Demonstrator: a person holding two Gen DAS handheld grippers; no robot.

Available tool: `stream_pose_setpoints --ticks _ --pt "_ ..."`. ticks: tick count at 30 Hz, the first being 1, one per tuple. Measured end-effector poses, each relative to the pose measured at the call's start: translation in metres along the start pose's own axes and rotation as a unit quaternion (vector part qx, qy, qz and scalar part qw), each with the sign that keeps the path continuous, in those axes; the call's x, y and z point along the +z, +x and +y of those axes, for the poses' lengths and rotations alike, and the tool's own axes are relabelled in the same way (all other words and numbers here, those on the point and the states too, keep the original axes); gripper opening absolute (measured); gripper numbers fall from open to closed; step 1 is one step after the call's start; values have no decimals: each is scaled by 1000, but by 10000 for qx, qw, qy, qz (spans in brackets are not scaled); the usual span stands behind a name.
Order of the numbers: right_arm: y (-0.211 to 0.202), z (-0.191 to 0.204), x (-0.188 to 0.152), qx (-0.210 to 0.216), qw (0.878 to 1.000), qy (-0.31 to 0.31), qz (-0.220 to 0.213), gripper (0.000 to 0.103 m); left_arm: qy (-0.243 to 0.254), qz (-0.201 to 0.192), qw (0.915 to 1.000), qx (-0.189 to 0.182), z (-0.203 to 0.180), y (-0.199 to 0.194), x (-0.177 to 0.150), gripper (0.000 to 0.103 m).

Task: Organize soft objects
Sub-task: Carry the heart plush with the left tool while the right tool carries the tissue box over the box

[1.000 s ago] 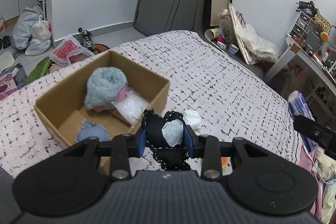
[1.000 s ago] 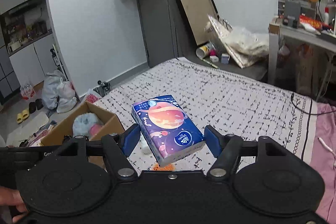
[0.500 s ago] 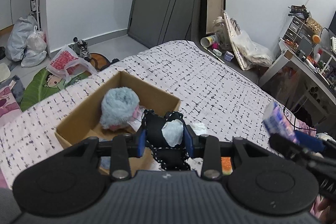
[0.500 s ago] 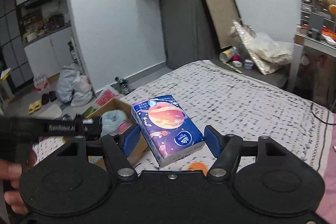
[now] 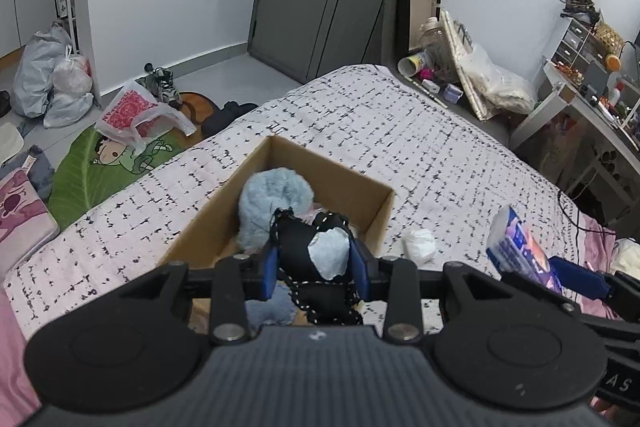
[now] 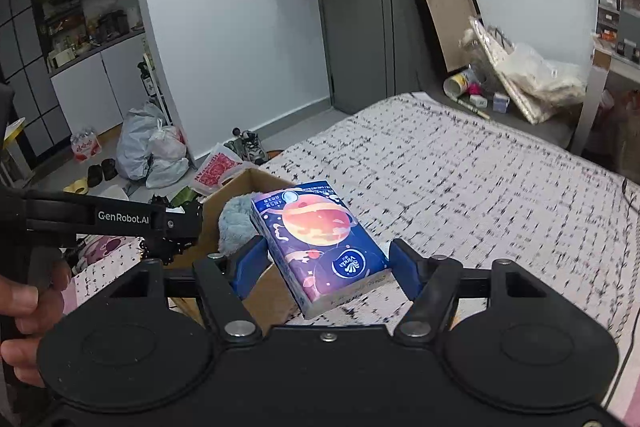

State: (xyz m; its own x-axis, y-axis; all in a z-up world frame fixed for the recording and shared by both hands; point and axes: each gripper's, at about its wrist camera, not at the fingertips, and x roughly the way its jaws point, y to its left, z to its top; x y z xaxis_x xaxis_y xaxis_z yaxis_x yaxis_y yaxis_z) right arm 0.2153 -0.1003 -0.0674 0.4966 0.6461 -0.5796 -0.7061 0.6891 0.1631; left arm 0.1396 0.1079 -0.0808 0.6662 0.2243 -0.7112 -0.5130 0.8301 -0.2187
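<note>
My left gripper (image 5: 316, 271) is shut on a black soft toy with a pale blue patch (image 5: 312, 267) and holds it above the near end of an open cardboard box (image 5: 376, 223) on the bed. The box holds a fluffy blue plush (image 5: 272, 199) and a blue round pad (image 5: 268, 311). My right gripper (image 6: 326, 267) is shut on a blue tissue pack with a planet print (image 6: 320, 243), held in the air right of the box (image 6: 240, 187). The pack also shows in the left wrist view (image 5: 524, 251). The left gripper shows in the right wrist view (image 6: 168, 227).
A white crumpled wad (image 5: 418, 245) lies on the patterned bedspread (image 5: 400, 135) right of the box. Bags (image 5: 52, 83) and shoes sit on the floor beyond the bed. A desk (image 5: 592, 115) stands at the right, and a leaning board (image 6: 440, 7) at the far wall.
My left gripper has moved over the box with the black toy. My right gripper has swung left towards the box with the tissue pack.
</note>
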Motion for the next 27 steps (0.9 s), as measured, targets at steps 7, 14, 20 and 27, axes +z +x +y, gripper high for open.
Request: stream_pose_setpoints --ticks 7,14,20,27 --pt "18 19 -3 -2 9999 167 -4 66 173 212 9996 85 17 17 4 36" --pt "29 31 -2 39 9998 184 -13 66 131 474 9987 117 34 40 4 36" --pt "40 37 -3 19 9999 152 -7 66 103 607 9981 90 42 54 2 36" --pt "55 40 -2 12 9998 201 14 66 28 736 9972 109 54 69 -1 37"
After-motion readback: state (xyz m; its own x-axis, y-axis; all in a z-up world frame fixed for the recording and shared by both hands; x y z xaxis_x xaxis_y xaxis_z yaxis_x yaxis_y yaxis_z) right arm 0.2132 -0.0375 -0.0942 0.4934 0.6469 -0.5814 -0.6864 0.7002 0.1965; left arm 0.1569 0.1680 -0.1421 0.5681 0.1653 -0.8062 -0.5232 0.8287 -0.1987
